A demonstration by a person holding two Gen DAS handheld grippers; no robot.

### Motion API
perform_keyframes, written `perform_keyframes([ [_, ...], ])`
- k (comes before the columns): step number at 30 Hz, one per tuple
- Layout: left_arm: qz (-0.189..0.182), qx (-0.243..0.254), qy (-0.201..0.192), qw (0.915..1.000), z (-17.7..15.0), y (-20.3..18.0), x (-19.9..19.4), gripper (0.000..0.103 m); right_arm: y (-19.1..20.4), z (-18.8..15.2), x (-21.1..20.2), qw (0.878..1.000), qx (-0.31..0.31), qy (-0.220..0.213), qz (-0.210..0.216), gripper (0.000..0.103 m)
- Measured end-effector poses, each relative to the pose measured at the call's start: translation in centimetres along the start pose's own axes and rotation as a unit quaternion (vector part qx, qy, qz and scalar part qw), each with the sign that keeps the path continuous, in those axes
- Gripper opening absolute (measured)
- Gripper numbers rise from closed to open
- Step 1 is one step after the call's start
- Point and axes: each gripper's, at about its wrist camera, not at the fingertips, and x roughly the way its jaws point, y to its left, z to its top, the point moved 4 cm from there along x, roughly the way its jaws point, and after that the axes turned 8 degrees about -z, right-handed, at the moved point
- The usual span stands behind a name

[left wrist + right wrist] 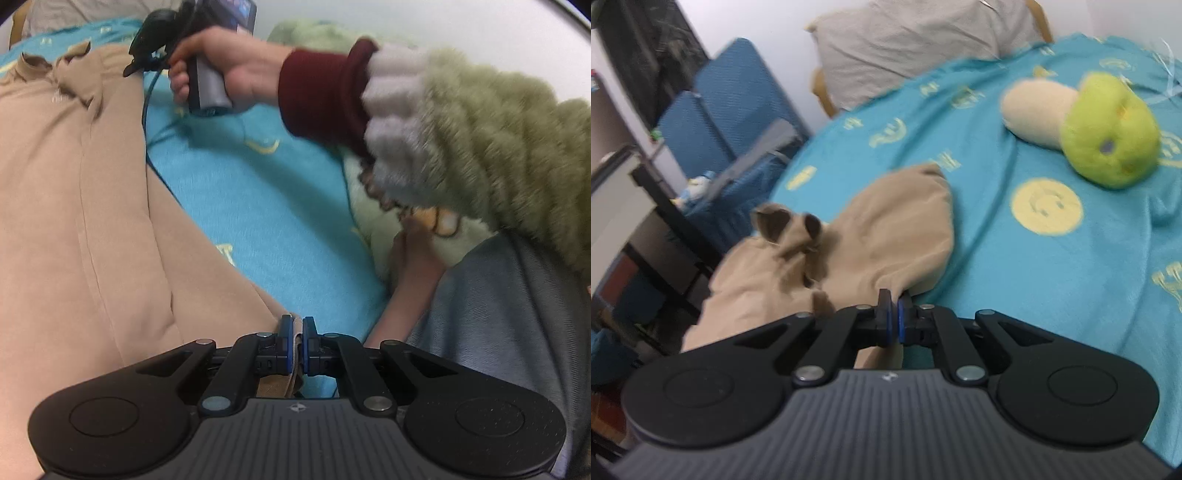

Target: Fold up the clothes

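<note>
— Where the two blue pads of the left gripper meet, what is between them?

— A thin edge of the beige garment is between them. The pads are pressed together on it, and the cloth goes on below them toward the gripper's body. From this pinched edge the garment spreads away to the left and up across the view from the left wrist, flat on the turquoise bedsheet.

— And the right gripper?

— Its pads are also clamped together, and the same beige garment begins right at their tips. One corner of it is drawn into the pinch. Away from the fingers the cloth lies bunched, with dark open folds on the far left side, near the edge of the bed.

— Does the left wrist view show the right hand?

— Yes. It holds the grey handle of its gripper at the far end of the garment, next to the ruffled edge of the cloth. The person's fluffy green sleeve with a dark red cuff comes in from the right.

— What else lies on the bed?

— A green and cream plush toy lies well apart from the garment, and a grey pillow is at the head of the bed.
</note>
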Motion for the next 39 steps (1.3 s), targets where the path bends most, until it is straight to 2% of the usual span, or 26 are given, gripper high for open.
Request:
perform_keyframes([
  [2, 0.001, -0.01, 0.006, 0.9999, 0.0, 0.4, 0.5, 0.005, -0.4, -0.6, 0.7, 1.0, -0.007, 0.009, -0.014, 0.006],
  [5, 0.002, -0.018, 0.007, 0.9998, 0.2, 0.8, 0.8, 0.007, -0.6, -1.0, 0.7, 1.0, 0.002, -0.002, -0.001, 0.009],
  [7, 0.005, -0.019, 0.002, 0.9998, 0.4, 0.9, 0.6, 0.017, -0.7, -0.8, 0.6, 1.0, 0.016, 0.009, 0.002, 0.011],
  [9, 0.01, -0.018, -0.008, 0.9998, 0.7, 0.8, 0.2, 0.035, -0.6, -0.7, 0.2, 1.0, 0.02, 0.023, -0.006, 0.023],
  [10, 0.017, -0.014, -0.018, 0.9996, 0.8, 0.6, -0.2, 0.043, -0.5, -0.7, -0.3, 0.999, 0.016, 0.026, -0.011, 0.039],
  [11, 0.024, -0.009, -0.028, 0.9993, 1.0, 0.5, -0.7, 0.058, -0.3, -0.8, -1.3, 1.0, 0.005, 0.018, -0.012, 0.063],
  [12, 0.037, 0.001, -0.04, 0.9985, 1.1, 0.2, -1.1, 0.071, -0.1, -0.9, -2.4, 1.0, -0.009, 0.007, -0.013, 0.076],
  [13, 0.053, 0.017, -0.054, 0.997, 1.2, -0.2, -1.6, 0.075, 0.1, -1.0, -3.6, 1.0, -0.025, -0.004, -0.016, 0.089],
  [14, 0.066, 0.03, -0.067, 0.9951, 1.2, -0.5, -2.2, 0.083, 0.3, -1.1, -4.9, 0.999, -0.045, -0.014, -0.026, 0.087],
  [17, 0.09, 0.039, -0.102, 0.9899, 1.4, -1.0, -3.7, 0.089, 1.9, -1.8, -8.6, 0.99, -0.124, -0.036, -0.054, 0.087],
  [20, 0.12, 0.053, -0.141, 0.9813, 1.5, -1.7, -5.6, 0.101, 3.6, -2.3, -12.7, 0.984, -0.157, -0.064, -0.061, 0.087],
  [24, 0.156, 0.067, -0.186, 0.9677, 1.4, -2.5, -7.6, 0.103, 5.0, -3.3, -18.6, 0.986, -0.132, -0.084, -0.055, 0.087],
  [31, 0.206, 0.049, -0.237, 0.948, 1.5, -1.9, -11.6, 0.103, 7.0, -7.2, -26.8, 0.988, -0.084, -0.121, -0.044, 0.087],
  [35, 0.205, 0.031, -0.26, 0.9429, 1.7, -1.9, -13.6, 0.103, 8.3, -9.8, -29.5, 0.986, -0.078, -0.137, -0.048, 0.087],
  [39, 0.205, 0.028, -0.268, 0.9408, 1.3, -2.5, -15.1, 0.103, 8.8, -10.2, -31.2, 0.984, -0.063, -0.156, -0.058, 0.087],
])
